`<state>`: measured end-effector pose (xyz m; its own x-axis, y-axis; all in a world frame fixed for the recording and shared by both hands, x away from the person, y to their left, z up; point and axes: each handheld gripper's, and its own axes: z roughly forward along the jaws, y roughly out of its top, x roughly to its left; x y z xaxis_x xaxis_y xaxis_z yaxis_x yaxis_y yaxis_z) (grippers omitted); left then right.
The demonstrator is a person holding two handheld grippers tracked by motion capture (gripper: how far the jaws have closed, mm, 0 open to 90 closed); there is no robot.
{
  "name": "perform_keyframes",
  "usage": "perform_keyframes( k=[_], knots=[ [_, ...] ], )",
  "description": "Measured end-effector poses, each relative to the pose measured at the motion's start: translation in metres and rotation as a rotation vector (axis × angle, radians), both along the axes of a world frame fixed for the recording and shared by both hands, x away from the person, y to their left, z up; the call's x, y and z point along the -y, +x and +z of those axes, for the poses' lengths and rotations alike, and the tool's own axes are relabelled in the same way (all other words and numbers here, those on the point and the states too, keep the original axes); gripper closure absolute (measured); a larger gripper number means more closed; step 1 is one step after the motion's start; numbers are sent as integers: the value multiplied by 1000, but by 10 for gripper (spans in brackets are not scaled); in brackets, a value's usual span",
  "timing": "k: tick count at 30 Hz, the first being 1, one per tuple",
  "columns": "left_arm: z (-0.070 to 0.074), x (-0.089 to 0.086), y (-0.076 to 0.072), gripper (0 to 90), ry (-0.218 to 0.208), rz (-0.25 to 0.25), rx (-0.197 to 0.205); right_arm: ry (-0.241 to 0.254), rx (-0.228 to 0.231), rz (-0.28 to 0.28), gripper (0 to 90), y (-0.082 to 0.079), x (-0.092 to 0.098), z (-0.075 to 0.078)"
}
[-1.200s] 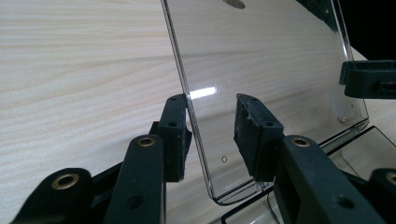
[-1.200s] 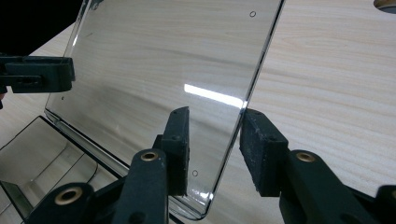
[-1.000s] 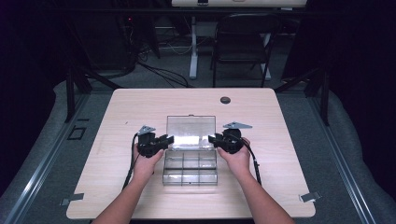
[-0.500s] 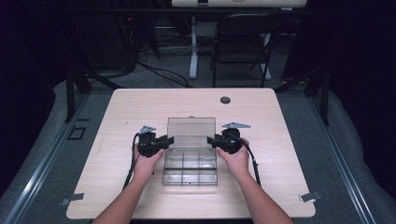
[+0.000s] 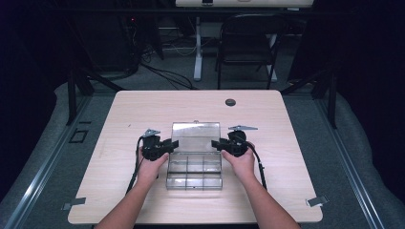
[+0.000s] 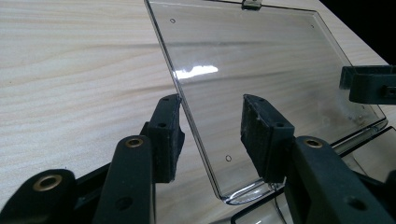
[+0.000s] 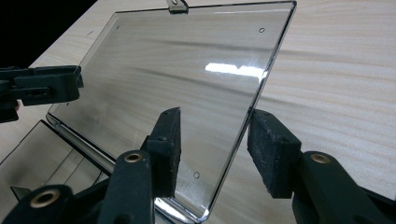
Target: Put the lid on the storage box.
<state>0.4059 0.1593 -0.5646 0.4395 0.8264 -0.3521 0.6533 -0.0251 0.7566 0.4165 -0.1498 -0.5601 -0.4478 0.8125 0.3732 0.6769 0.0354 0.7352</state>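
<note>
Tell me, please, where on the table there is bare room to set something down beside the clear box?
Bare wood lies between the open lid and the small dark disc, and along the table edges left of the left hand-held gripper and right of the right hand-held gripper. It is crowded mid-table, around the clear box and the forearms.

My 2 grippers, left (image 5: pixel 168 144) and right (image 5: pixel 216 143), are black, with brass-ringed pivot holes, seemingly foam-faced pads, and black cables.
</note>
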Motion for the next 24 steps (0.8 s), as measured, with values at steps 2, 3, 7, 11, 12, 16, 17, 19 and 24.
perform_keyframes(
  k=[2,3,7,11,12,16,17,19,24],
  knots=[
    [0,0,0,564,-6,-5,-10,1,-8,4,549,1,1,0],
    [-1,1,0,557,-7,1,-7,10,-7,5,550,1,1,-1],
    [-2,2,1,524,-16,-4,-18,10,-8,6,550,1,1,-1],
    [-3,3,1,502,-31,-6,-35,17,-16,6,550,2,1,-2],
    [-3,3,1,499,-31,-7,-35,19,-18,6,550,2,1,-2],
    [-3,2,2,498,-33,-9,-39,23,-28,4,548,2,2,-2],
    [-3,2,2,497,-33,-8,-40,25,-30,4,547,3,2,-2],
    [-3,2,2,496,-34,-6,-41,25,-34,3,545,3,1,-2],
    [-4,3,1,494,-37,0,-50,28,-44,-3,532,4,0,-3]
  ],
)
